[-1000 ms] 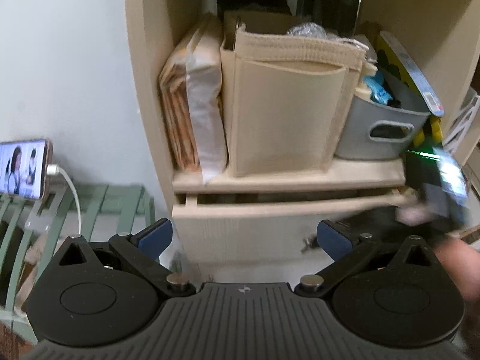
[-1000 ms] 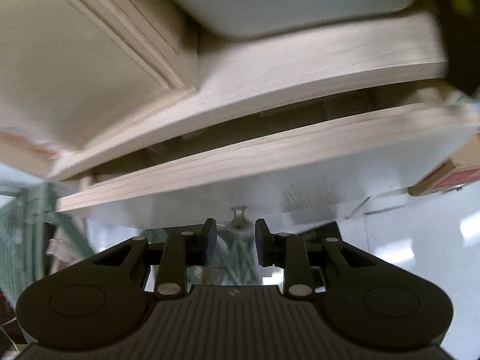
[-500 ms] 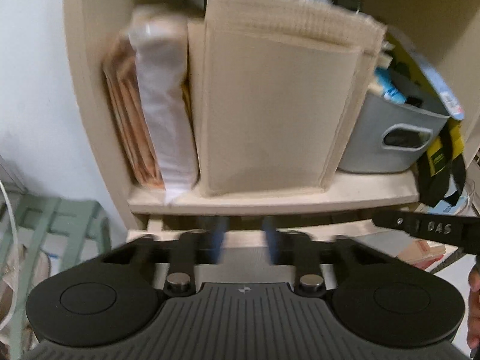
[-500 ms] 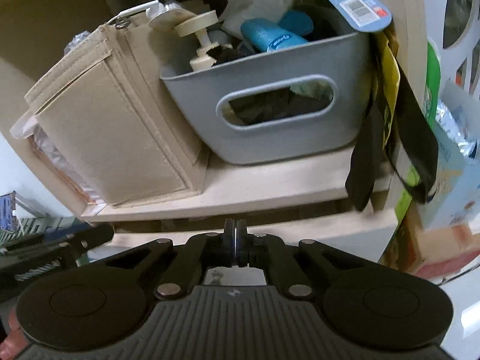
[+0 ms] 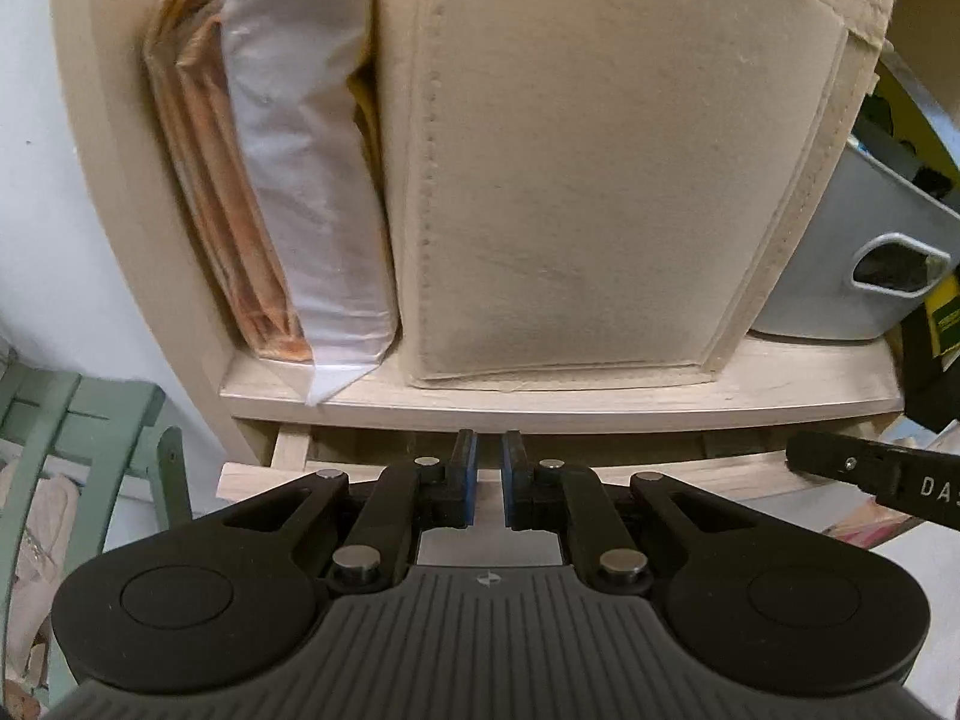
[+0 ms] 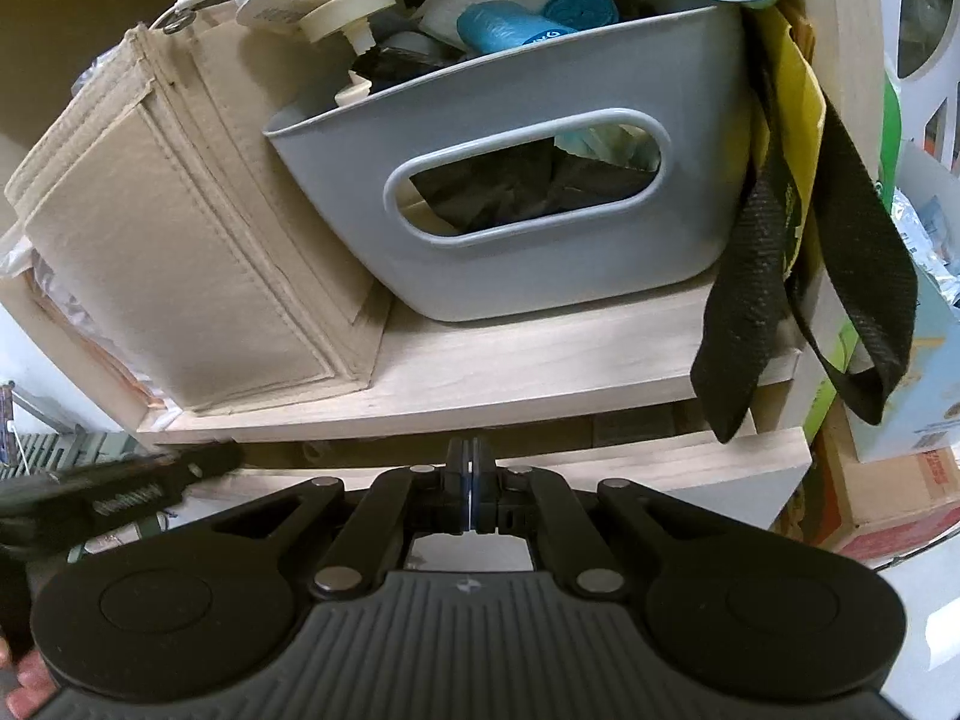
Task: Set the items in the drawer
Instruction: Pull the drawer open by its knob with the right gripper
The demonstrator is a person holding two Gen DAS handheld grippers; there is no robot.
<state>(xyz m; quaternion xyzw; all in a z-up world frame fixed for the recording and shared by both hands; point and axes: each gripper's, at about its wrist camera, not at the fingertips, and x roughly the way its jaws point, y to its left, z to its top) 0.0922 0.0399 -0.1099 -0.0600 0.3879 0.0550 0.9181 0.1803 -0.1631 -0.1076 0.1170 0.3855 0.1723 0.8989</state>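
1. Drawer [image 5: 690,471] sits just under the wooden shelf [image 5: 564,405], pulled out a little; its pale top edge runs across both views, directly ahead of both tools.
2. Left gripper [image 5: 489,468] has its blue-padded fingers [image 5: 468,474] drawn almost together, with only a narrow slit between them and nothing in it. They hover at the drawer's front edge; whether they touch it cannot be told.
3. Right gripper [image 6: 470,474] has its fingers pressed fully together and holds nothing. Its tip also sits at the drawer's top edge.
4. Only the left view shows the stack of paper bags [image 5: 282,180], brown and white, standing upright at the shelf's left end, tight against the beige felt bin [image 5: 600,180]. It also shows a green slatted chair [image 5: 66,420] outside the cabinet, and one arm of the right tool entering at the right edge.
5. Only the right view shows the contents of the grey plastic basket [image 6: 540,180]: a blue roll [image 6: 510,30], cream pump tops and dark items behind the handle slot. A black strap [image 6: 780,300] hangs past the shelf's right end over the drawer's corner.
6. In the right view the left tool appears blurred at the left edge.
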